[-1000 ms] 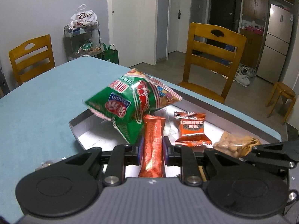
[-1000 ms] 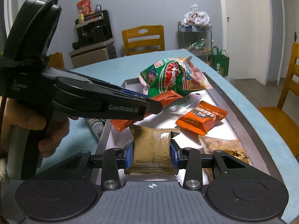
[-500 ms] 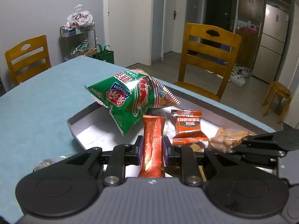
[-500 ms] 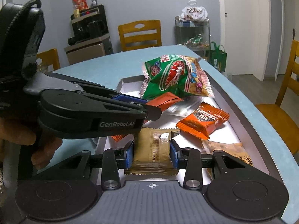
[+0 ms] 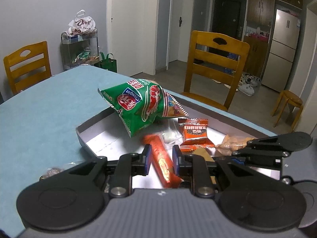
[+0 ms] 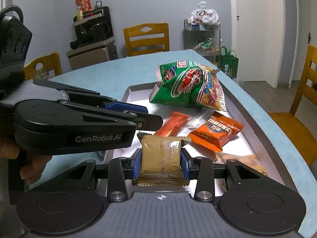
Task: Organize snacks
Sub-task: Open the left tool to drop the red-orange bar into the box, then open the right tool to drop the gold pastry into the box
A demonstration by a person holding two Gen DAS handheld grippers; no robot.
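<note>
Green prawn-cracker bag [image 5: 141, 107] crowds the tray [image 5: 95, 136] beside 1 orange packet [image 5: 195, 134].

Both wrist cameras sit close above the tray [image 5: 83, 136], angled down along their jaws. The left faces the far doorway and fridge [image 5: 281, 49]; the right faces the grey wall. Both share the green prawn-cracker bag [image 6: 186, 85].
</note>
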